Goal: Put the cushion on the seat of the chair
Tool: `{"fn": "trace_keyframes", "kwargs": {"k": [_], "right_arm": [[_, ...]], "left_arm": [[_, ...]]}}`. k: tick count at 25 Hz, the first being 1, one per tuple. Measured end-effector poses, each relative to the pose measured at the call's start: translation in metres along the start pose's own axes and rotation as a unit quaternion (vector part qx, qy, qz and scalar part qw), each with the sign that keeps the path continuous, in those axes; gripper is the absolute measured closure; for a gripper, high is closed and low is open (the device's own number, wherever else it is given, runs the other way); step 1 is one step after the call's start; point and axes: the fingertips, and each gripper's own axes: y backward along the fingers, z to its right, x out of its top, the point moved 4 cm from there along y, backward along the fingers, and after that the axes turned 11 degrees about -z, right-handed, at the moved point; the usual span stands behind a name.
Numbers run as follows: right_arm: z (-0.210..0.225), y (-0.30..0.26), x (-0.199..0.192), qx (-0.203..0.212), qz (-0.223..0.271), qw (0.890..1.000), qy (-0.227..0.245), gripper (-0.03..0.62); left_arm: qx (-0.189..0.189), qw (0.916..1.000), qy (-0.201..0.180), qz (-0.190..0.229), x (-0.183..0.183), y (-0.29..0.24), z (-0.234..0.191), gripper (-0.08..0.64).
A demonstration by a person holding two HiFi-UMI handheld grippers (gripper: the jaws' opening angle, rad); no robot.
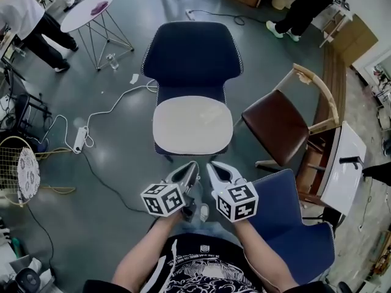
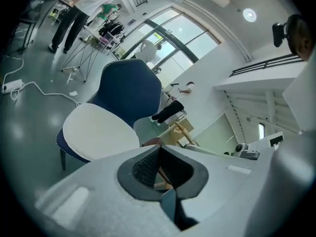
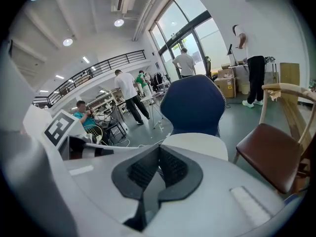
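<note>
Left gripper (image 1: pixel 194 165) and right gripper (image 1: pixel 211 166): side by side, nearly touching, at the lower middle of the head view. Their marker cubes face the camera.

Pose: both bare forearms reach forward from the bottom edge, the left forearm (image 1: pixel 142 258) and the right forearm (image 1: pixel 264 256) converging toward the grippers. Both grippers point at the chair (image 1: pixel 192 57) and angle somewhat downward. The left gripper view shows the room tilted, so that tool is rolled about its own axis. The right gripper view is close to level.

Left gripper (image 2: pixel 159 148): jaws together, dark pads meeting at the tips, nothing between them.

Right gripper (image 3: pixel 159 148): jaws likewise closed tip to tip, holding nothing.

Cushion (image 1: pixel 192 124): cream, lying flat on the seat of the dark blue chair and covering almost all of it (a thin blue rim shows at the front and sides). Both tools are clear of it, with their tips just short of its front edge in the head view. In the gripper views the cushion (image 2: pixel 98 130) (image 3: pixel 198 145) lies beyond the jaws, with the chair back (image 2: pixel 129 90) (image 3: pixel 193 105) upright behind it.

Surroundings: a brown chair (image 1: pixel 275 126) with wooden arms stands to the right of the blue one. A second blue chair (image 1: pixel 287 218) is at the person's right, and a round white side table (image 1: pixel 87 11) stands upper left on the grey floor (image 1: pixel 116 176).
</note>
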Motion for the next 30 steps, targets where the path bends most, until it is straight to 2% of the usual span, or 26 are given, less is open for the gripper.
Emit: {"fn": "trace_keyframes", "kwargs": {"k": [5,11,16,30], "right_arm": [[-0.021,0.023,0.004,0.013,0.023,1.0,0.008,0.598],[-0.037,0.045,0.005,0.019,0.041,0.998,0.033,0.598],[-0.044,0.056,0.007,0.018,0.056,0.997,0.044,0.598],[-0.051,0.063,-0.002,0.014,0.066,0.997,0.044,0.598]], "left_arm": [[0.017,0.9969,-0.077,-0.001,0.003,0.025,0.038,0.565],[0.04,0.9895,-0.139,0.004,0.003,0.043,0.069,0.566],[0.053,0.9856,-0.16,0.01,0.0,0.05,0.078,0.566],[0.063,0.9816,-0.18,0.012,-0.009,0.056,0.087,0.568]]}}
